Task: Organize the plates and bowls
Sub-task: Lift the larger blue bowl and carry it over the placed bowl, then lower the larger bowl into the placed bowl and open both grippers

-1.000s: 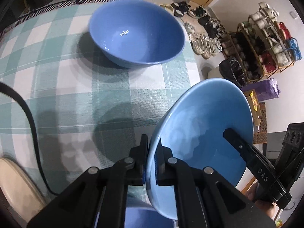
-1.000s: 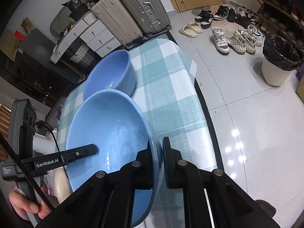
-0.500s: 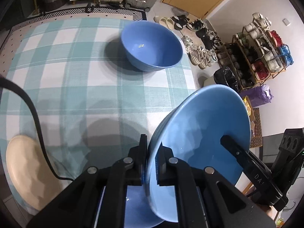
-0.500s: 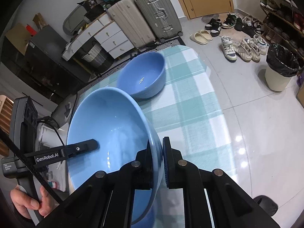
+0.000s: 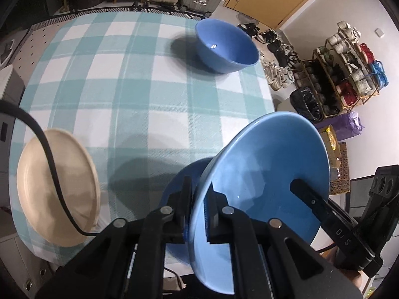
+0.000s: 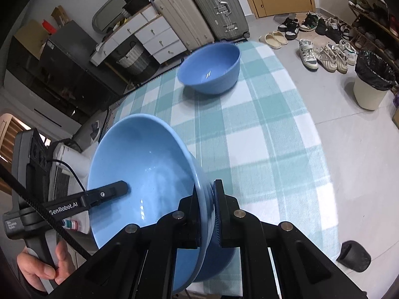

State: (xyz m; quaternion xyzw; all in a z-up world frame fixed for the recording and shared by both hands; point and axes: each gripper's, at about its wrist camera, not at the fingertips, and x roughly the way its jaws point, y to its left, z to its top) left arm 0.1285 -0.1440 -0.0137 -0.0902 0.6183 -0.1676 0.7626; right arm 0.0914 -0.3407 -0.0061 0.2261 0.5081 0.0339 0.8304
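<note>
Teal-and-white checked cloth covers the table (image 5: pixel 139 92), which carries everything here. Nearest, the left gripper (image 5: pixel 198 214) is clamped on the rim of a light blue bowl (image 5: pixel 261 179), one finger inside and one outside, and the right gripper (image 6: pixel 207 214) pinches the opposite rim of the same bowl, seen in the right wrist view at (image 6: pixel 142 174). Held between the two grippers, the bowl is tilted and off the cloth. In the left wrist view the right gripper's black finger (image 5: pixel 309 199) lies across the bowl's inside; in the right wrist view the left gripper's finger, marked GenRobot.AI (image 6: pixel 99 195), does the same, with a person's hand (image 6: pixel 45 266) around its handle at the lower left.

Just below the held bowl, partly hidden by it, a darker blue dish (image 5: pixel 179 191) sits near the table's close edge. To the left of the left gripper lies a cream plate (image 5: pixel 59 186), with a black cable (image 5: pixel 49 164) crossing in front of it.

Well beyond both grippers, near the far right part of the table, stands a deeper blue bowl (image 5: pixel 225 47), upright and empty. Past the table are suitcases (image 6: pixel 214 7), white drawers (image 6: pixel 149 37), shoes on the floor (image 6: pixel 321 54), a shoe rack (image 5: pixel 349 67) and a bin with a black liner (image 6: pixel 371 79).
</note>
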